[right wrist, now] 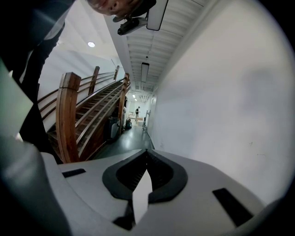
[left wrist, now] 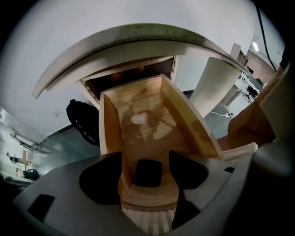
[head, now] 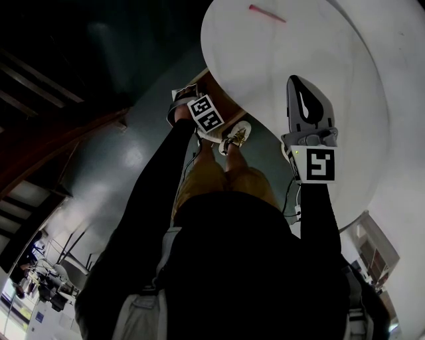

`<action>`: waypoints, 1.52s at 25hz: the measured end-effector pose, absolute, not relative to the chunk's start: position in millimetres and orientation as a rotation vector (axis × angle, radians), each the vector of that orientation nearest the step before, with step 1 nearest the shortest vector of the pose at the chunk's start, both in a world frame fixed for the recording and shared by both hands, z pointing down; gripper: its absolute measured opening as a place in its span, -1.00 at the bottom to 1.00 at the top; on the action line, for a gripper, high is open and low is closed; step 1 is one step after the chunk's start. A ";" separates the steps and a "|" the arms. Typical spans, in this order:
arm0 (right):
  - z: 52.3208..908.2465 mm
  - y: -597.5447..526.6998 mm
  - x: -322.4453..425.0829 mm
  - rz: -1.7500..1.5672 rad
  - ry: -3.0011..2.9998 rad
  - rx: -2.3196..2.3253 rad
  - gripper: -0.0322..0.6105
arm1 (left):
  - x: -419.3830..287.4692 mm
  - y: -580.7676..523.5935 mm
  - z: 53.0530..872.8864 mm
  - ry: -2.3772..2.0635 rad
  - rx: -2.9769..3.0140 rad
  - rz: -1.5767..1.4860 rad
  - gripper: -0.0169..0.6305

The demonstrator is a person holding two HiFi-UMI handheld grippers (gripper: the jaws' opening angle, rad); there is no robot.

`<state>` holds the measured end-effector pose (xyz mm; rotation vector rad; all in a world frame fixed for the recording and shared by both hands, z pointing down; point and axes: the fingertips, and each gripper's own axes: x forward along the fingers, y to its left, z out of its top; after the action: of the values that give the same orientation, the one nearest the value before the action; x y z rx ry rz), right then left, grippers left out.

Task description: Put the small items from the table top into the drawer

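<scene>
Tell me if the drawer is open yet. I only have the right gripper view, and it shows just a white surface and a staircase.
Observer: Yes. The left gripper view shows the wooden drawer standing out from under the white table top.
Operator: What is the left gripper doing?
Observer: The left gripper has its jaws on the drawer's front wall.
Operator: Anything on the table to pick up?
Observer: The head view shows one thin red item lying at the far side of the top, apart from the right gripper.
</scene>
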<state>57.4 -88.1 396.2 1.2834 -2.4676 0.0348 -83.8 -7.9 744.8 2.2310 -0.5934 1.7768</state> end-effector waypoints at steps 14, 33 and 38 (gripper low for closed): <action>397.8 -89.1 58.1 0.042 -2.490 1.292 -0.82 | -88.9 -11.0 733.7 -0.643 2.266 1.750 -0.07; 302.2 -130.9 62.6 -0.154 -2.626 1.472 -0.82 | -54.9 -132.6 383.4 -1.361 2.789 0.844 -0.10; 295.0 -142.0 76.7 -0.185 -2.589 1.520 -0.82 | -31.5 -150.5 330.7 -1.372 2.897 0.674 -0.10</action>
<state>76.7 -142.0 295.0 1.5197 -2.5892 -0.1846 -31.5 -150.5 330.7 2.8969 -1.3716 0.6741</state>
